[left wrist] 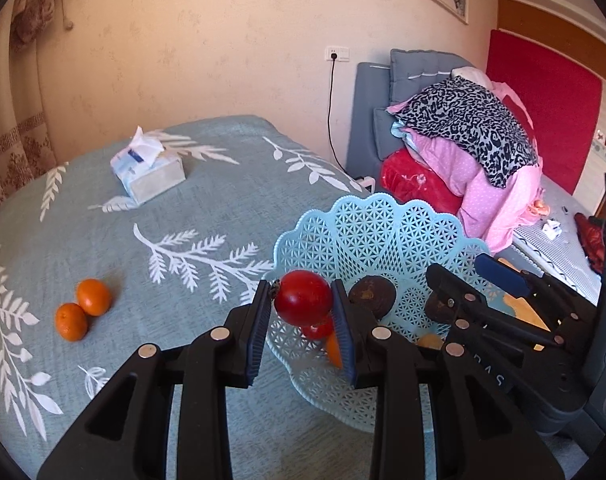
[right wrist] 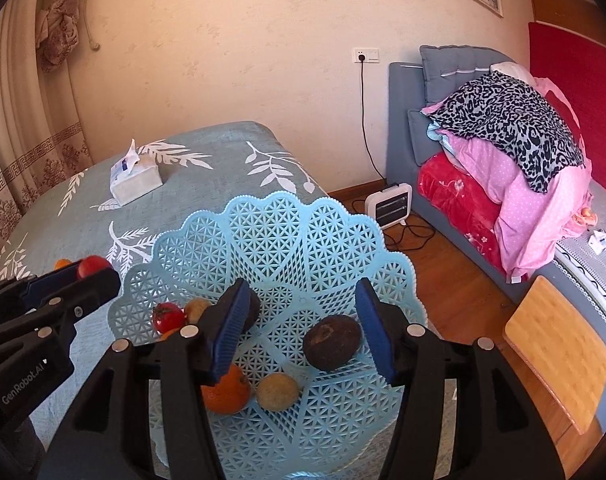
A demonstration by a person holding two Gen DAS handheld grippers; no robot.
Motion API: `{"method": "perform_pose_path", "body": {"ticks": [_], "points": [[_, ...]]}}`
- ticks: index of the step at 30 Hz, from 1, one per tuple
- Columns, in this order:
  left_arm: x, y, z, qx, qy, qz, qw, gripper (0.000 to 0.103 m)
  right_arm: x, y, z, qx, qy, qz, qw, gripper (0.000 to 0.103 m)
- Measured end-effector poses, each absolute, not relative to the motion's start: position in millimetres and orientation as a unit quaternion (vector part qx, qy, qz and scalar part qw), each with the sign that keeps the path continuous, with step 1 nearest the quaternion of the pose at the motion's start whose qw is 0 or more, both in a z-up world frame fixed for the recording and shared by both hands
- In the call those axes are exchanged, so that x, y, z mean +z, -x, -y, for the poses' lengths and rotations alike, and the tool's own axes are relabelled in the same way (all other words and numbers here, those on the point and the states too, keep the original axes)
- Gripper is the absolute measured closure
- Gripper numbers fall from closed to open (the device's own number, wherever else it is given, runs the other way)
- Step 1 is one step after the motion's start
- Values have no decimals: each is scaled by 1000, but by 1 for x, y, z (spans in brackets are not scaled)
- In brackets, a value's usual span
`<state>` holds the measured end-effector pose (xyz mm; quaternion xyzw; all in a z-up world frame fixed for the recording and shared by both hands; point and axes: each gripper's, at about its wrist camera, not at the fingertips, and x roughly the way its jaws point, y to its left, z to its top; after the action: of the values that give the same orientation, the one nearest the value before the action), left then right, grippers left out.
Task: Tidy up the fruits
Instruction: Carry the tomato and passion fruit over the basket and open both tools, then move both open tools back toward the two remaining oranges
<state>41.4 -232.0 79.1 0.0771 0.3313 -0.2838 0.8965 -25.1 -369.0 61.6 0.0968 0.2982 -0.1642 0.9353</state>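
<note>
In the left wrist view my left gripper (left wrist: 301, 288) is shut on a red tomato (left wrist: 303, 302), held over the near rim of the light blue lattice basket (left wrist: 367, 212). Two oranges (left wrist: 93, 296) lie together on the tablecloth to the left. In the right wrist view my right gripper (right wrist: 303, 320) stands open inside the basket (right wrist: 271, 204). A dark brown fruit (right wrist: 331, 342) rests on the basket floor between the jaws, close to the right pad and not squeezed. Also in the basket are an orange (right wrist: 227, 394), a tan fruit (right wrist: 277, 392) and a second tomato (right wrist: 168, 316).
A tissue box (right wrist: 133, 180) sits at the back of the leaf-patterned tablecloth (left wrist: 207, 208). To the right of the table are a small white heater (right wrist: 391, 204) on the wooden floor, a wooden stool top (right wrist: 559, 352) and a bed piled with bedding (right wrist: 503, 152).
</note>
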Motion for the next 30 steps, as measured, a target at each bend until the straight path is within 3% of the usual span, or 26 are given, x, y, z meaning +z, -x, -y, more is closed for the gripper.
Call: {"method": "perform_pose_path", "body": {"ticks": [2,12,16,30], "points": [[77,-43,230,-284,-66,-338,895,60,61,26,373,-171,-102,-296,934,44],[79,-42,217,-277,-56,-336,899,56,64,32,382,-183,-123,-285,933,40],[80,-43,209,-266,-52,-333,903,46,64,31,378,-177,-120,-285,934,38],[80,-57,165,-220,-32,-338,915,45,68,28,355,-139,-111,-277,944,38]]}}
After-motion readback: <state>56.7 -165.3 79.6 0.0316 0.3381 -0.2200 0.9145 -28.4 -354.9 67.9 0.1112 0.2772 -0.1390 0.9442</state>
